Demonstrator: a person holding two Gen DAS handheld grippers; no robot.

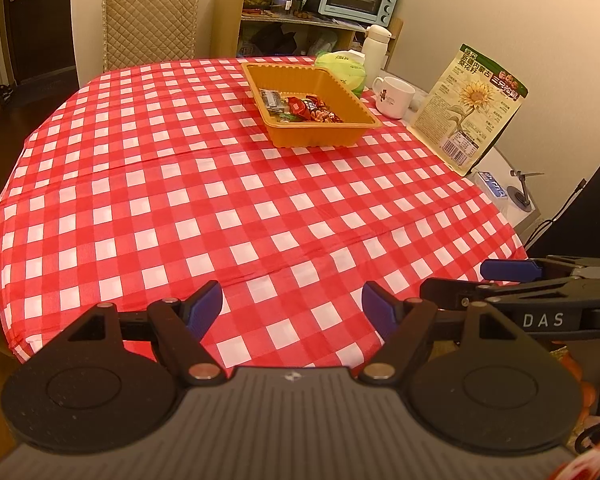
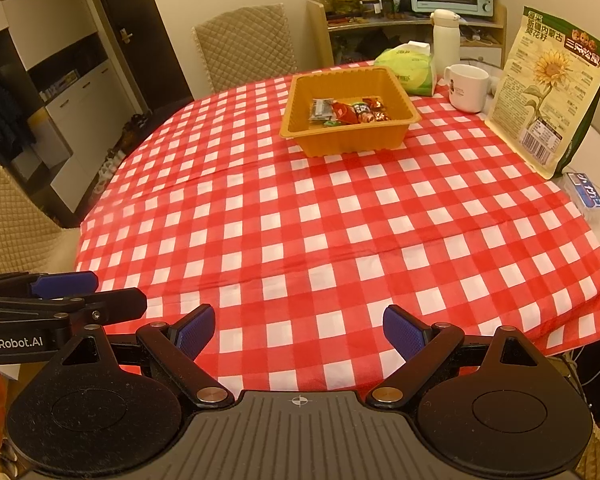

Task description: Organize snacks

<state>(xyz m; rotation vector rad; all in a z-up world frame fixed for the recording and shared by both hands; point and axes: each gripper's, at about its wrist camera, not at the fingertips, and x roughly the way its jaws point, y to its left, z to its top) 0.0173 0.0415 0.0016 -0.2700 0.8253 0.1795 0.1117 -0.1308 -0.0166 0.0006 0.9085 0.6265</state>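
1. Left gripper [image 1: 292, 306] hangs over the near edge of the checked tablecloth [image 1: 180, 200], jaws apart, nothing between them
2. Orange tray [image 2: 350, 136] sits far across the table, wrapped snacks [image 2: 350, 111] lying inside
3. Right gripper [image 2: 299, 330] beside the left one, jaws wide and empty
4. Sunflower seed bag [image 2: 548, 92] stands upright at far right, near a white mug [image 2: 466, 88]

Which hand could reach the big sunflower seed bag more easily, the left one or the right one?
Probably the right gripper. The sunflower seed bag stands at the table's right edge, on that gripper's side. The left gripper sits further left, with the right one between it and the bag. Both are open and empty, so only position decides.
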